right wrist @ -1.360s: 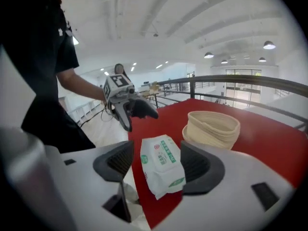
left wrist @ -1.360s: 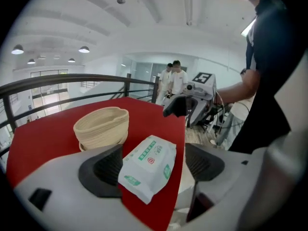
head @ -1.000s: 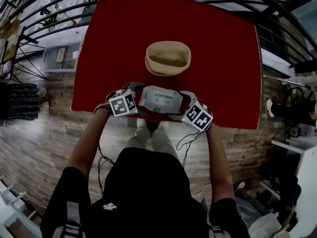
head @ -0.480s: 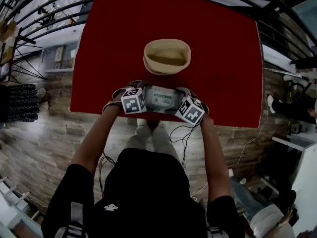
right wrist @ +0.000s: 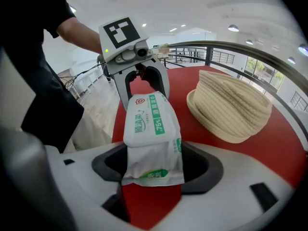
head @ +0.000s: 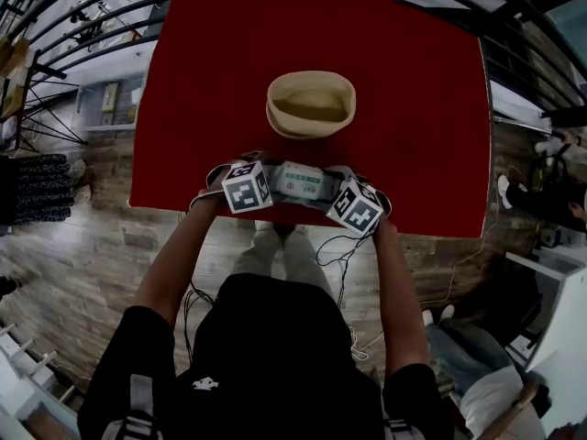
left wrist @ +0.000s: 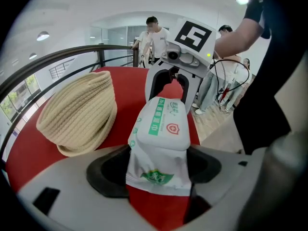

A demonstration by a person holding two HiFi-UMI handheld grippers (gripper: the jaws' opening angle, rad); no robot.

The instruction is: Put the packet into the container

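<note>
A white wet-wipe packet [head: 301, 181] with green print lies near the front edge of the red table [head: 413, 108], between my two grippers. My left gripper [head: 274, 181] has the packet's left end flap [left wrist: 159, 170] between its jaws, which are closing with the pads touching it. My right gripper [head: 331, 190] is closing the same way on the other end flap [right wrist: 153, 170]. Each gripper view shows the opposite gripper on the packet's far end: the right gripper [left wrist: 168, 88] and the left gripper [right wrist: 144, 88]. The beige woven basket [head: 310, 104] stands just beyond the packet, open and with nothing in it.
The table's front edge [head: 303, 218] runs just under the grippers, with wooden floor below. A railing [right wrist: 240, 49] runs behind the table. People [left wrist: 153, 35] stand in the background.
Both grippers have moved inward toward each other and now sit over the packet's two ends. The packet looks shorter between them than a second ago.
</note>
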